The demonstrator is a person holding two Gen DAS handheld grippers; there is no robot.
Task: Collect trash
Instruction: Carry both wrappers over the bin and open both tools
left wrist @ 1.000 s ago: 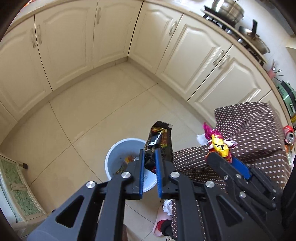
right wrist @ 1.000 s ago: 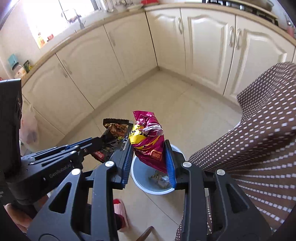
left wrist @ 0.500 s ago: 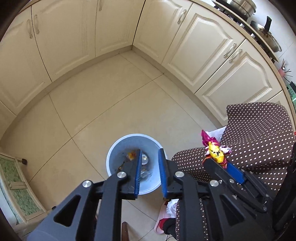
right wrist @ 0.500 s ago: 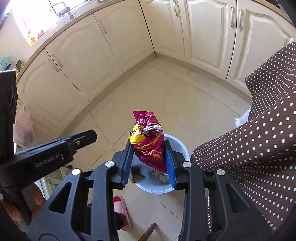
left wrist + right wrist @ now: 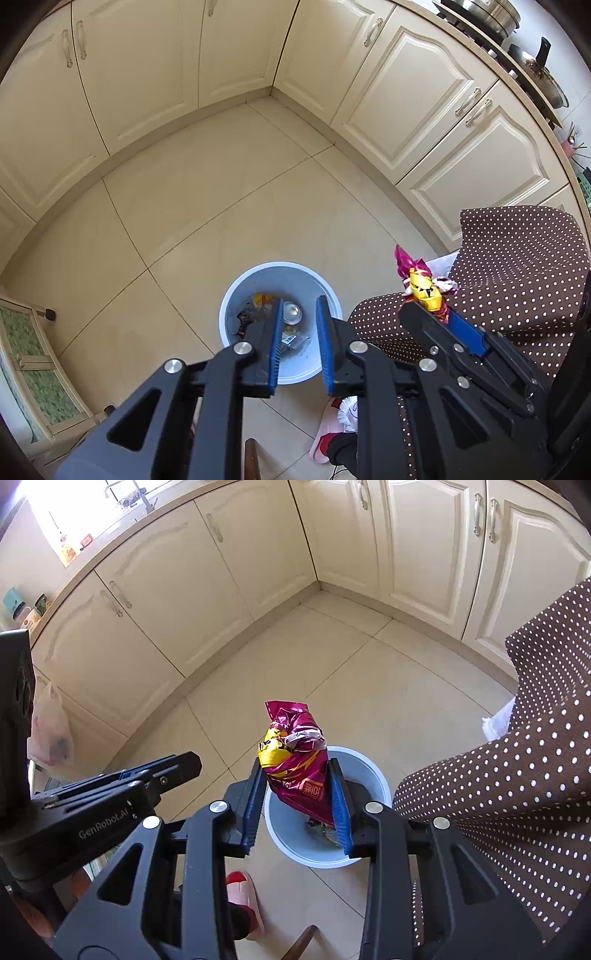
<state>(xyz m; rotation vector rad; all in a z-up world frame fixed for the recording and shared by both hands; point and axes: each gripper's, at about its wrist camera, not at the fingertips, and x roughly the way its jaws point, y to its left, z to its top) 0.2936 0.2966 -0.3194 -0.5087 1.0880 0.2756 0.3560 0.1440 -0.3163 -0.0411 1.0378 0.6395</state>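
Right wrist view shows one crumpled magenta-and-yellow snack bag (image 5: 295, 760) pinched between the two blue pads of the right gripper (image 5: 297, 794), its top sticking up past the fingertips and its lower end hanging down between them. Directly beneath the bag stands one round, pale blue trash bin (image 5: 380, 786) on the tiled floor (image 5: 332, 672); the bag hangs above the bin's opening.

From the left wrist view the same bag (image 5: 423, 286) appears to the right of the bin (image 5: 229, 306), held up just beside the edge of a brown cloth with white dots (image 5: 517, 258). The left gripper (image 5: 297, 332) sits above the bin with its two blue pads spread apart and nothing between them; the bin's inside shows through the gap. Several pieces of trash lie in the bin: one shiny can end (image 5: 291, 312), one yellow wrapper (image 5: 263, 298), one dark wrapper (image 5: 243, 321), and some clear wrapping that I cannot count.

One pink slipper (image 5: 245, 897) lies on the floor near the bin, below the right gripper. Cream cabinet doors (image 5: 229, 48) run along two walls and meet in a corner. One plastic bag (image 5: 50, 734) hangs at the left cabinets.
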